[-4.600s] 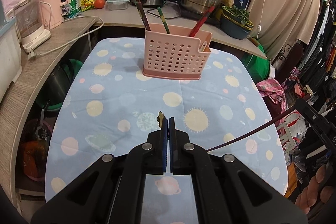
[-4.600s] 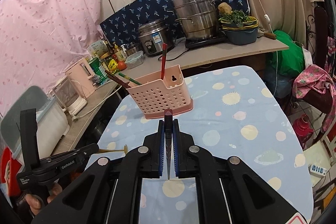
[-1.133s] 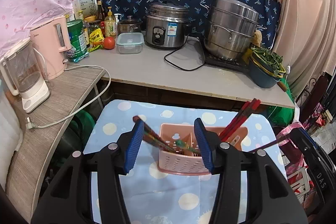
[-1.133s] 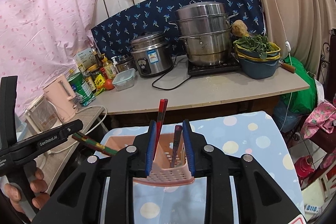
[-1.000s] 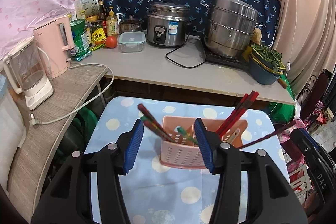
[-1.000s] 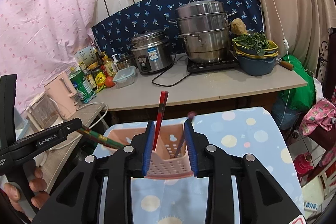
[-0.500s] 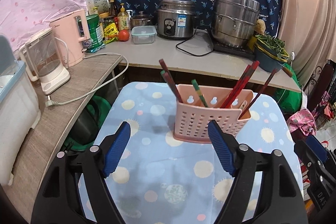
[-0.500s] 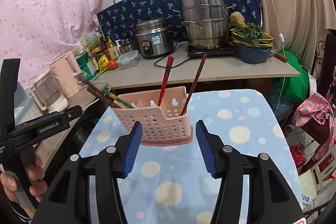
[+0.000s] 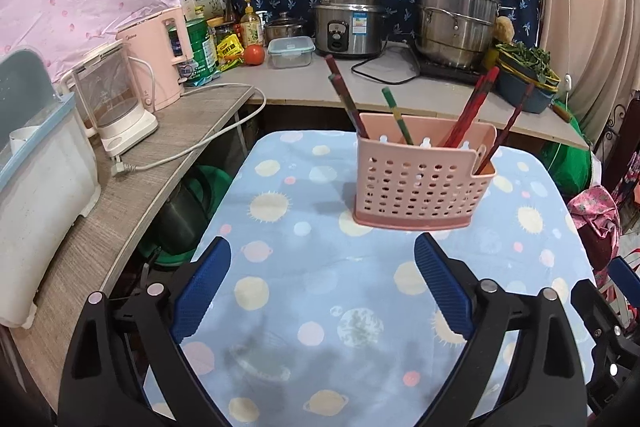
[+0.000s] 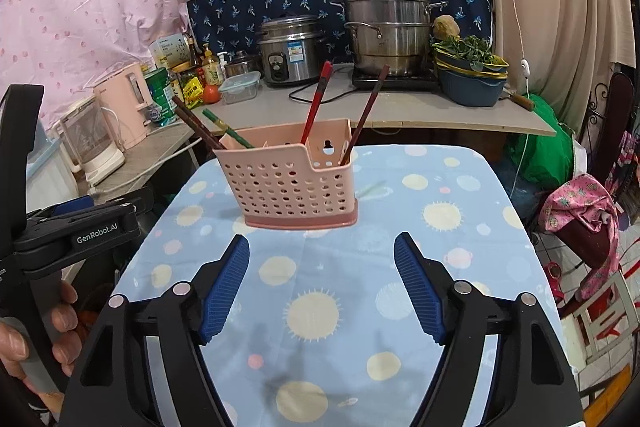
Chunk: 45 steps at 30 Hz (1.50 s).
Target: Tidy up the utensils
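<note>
So the pink plastic caddy sits upright toward the far end of the bench, on a soft blue cloth printed with suns and planets, and it's full of round holes like a sieve. Chopsticks stick out of it at angles: dark ones leaning left, a green one near the middle, red ones and a dark one leaning right. From the left wrist view you see the caddy's flat perforated front; the right wrist view catches its stepped-down rim and a keyhole slot in the back wall, plus a hand gripping the other tool's handle at the left edge. Left gripper and right gripper both hover short of the caddy, jaws opening wide with nothing between the ribbed blue pads. Behind, the counter holds a shiny steel rice cooker and a stacked steamer pot.
</note>
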Motion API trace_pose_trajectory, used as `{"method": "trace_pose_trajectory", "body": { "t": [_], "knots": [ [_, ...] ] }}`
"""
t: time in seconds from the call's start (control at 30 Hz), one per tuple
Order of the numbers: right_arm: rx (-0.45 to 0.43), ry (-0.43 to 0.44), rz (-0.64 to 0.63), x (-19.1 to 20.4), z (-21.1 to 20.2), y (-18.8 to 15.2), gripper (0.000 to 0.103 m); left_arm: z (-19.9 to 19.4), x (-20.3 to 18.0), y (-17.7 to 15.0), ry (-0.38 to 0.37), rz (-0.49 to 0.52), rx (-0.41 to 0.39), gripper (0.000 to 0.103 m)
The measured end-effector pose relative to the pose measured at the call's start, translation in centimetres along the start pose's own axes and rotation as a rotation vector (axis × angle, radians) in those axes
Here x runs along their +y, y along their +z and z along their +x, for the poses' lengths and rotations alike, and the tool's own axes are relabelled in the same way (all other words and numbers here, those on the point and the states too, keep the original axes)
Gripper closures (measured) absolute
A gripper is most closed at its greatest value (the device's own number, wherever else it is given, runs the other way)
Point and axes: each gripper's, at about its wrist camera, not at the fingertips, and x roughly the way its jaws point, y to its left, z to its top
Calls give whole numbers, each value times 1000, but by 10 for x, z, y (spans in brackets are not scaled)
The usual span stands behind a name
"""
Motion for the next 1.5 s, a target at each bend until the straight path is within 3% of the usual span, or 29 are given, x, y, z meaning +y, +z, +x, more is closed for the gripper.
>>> {"method": "trace_pose_trajectory", "body": {
  "t": [0.47,0.83,0.93,1.5],
  "knots": [
    [35,-22,8,2,-10,-28,19,-4,11,-38,26,-18,38,8],
    [33,-83,-17,1,-20,-42,17,-10,13,-58,50,-8,59,8],
    [30,-86,-15,0,-22,-46,7,-13,13,-62,54,-1,56,8],
    [44,-120,5,-11,-22,-59,7,-19,6,-74,90,33,52,7]
  ]
}}
